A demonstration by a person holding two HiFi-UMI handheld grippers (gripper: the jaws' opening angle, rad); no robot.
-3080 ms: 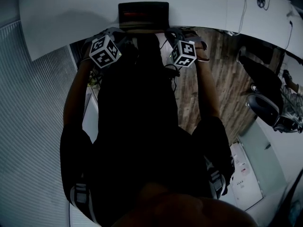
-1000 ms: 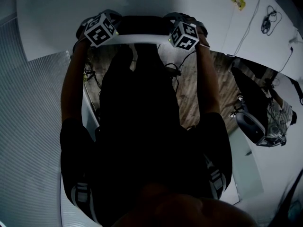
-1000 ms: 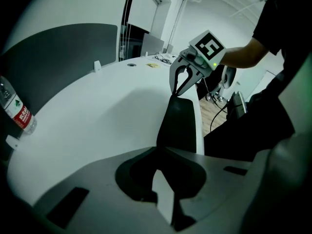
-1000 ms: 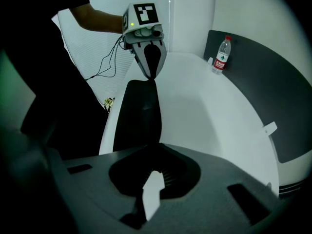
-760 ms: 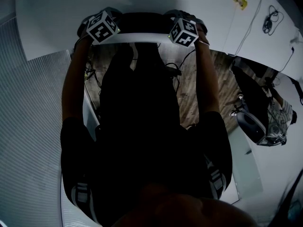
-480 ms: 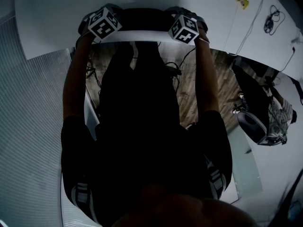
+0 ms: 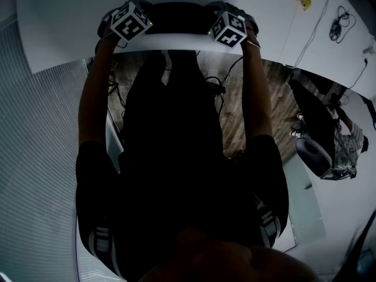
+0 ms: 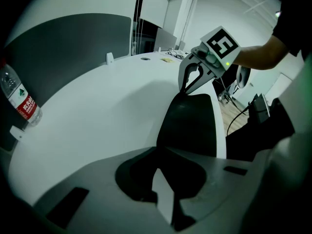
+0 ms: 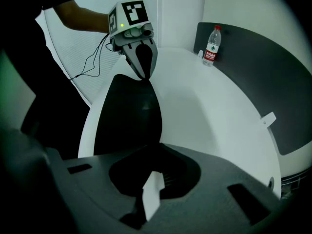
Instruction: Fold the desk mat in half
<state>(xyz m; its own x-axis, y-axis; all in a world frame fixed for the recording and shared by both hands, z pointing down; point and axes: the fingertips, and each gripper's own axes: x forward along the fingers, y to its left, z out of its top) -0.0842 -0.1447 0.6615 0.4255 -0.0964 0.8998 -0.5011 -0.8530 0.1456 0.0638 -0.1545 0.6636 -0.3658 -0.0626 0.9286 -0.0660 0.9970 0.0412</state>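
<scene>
The black desk mat point(image 7: 178, 16) lies on the white table point(image 7: 64, 28), close to its near edge. My left gripper point(image 7: 135, 15) and right gripper point(image 7: 226, 22) each stand over one side of it, pointing steeply down. In the left gripper view, my left gripper point(image 8: 163, 204) is shut on a corner, and the desk mat point(image 8: 190, 126) stretches across to the right gripper point(image 8: 184, 90), which pinches the other corner. The right gripper view mirrors this: the right gripper point(image 9: 151, 199) is shut on the desk mat point(image 9: 129, 121), with the left gripper point(image 9: 142, 77) at the far end.
A water bottle point(image 9: 210, 45) stands by the grey partition point(image 9: 273, 82) at the back of the table; the bottle point(image 8: 19, 101) also shows at the left. Cables and a wooden floor point(image 7: 235, 110) lie below the table edge. An office chair point(image 7: 317, 151) stands at the right.
Both grippers have moved farther out over the table, away from its near edge, carrying the mat's held edge with them. Their jaws have stayed closed.
</scene>
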